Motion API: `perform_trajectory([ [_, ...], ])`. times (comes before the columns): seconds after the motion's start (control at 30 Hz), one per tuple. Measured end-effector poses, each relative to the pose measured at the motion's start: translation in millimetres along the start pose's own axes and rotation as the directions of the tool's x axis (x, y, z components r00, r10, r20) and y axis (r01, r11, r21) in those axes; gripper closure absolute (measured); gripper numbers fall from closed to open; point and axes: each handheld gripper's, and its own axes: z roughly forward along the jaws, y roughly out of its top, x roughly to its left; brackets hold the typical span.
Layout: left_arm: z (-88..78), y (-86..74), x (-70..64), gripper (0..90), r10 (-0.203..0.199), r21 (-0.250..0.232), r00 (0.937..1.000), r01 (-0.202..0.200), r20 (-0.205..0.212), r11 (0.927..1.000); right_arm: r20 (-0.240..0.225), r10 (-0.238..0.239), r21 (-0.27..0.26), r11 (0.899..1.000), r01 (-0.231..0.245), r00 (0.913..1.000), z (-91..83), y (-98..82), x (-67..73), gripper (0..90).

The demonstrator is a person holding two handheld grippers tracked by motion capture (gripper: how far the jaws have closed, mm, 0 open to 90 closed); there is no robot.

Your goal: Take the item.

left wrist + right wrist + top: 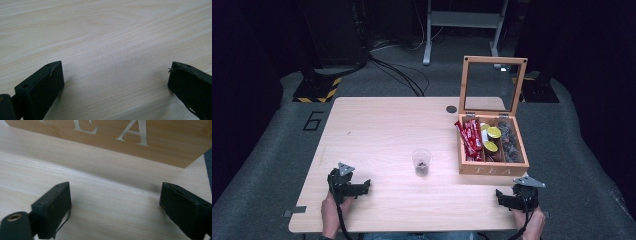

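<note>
Left tool (116, 75): released, rested on bare bench (377, 125) | Right tool (115, 202): released, empty | Tea box (120, 137): lid raised, set just ahead of right tool | Cup (421, 162): between tools, farther forward | Advice: box judged best approached from above.

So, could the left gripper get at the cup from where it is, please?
Probably yes: the left gripper is open with bare table between it and the cup; the tea box stands off to the side.
</note>
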Motion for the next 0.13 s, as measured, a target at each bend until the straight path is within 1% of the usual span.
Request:
perform_trajectory([
  [0.07,0.0,0.1,0.0,0.3,0.001,0.001,1.0,-0.001,0.0,1.0,-0.006,0.008,-0.029,1.0,-0.008,0.9999,1.3,-2.6,-3.3,7.4],
  [0.13,0.0,0.1,0.0,0.3,0.0,0.001,1.0,0.0,0.0,1.0,-0.008,-0.002,-0.035,0.999,0.002,1.0,3.1,-2.8,-3.5,5.7],
])
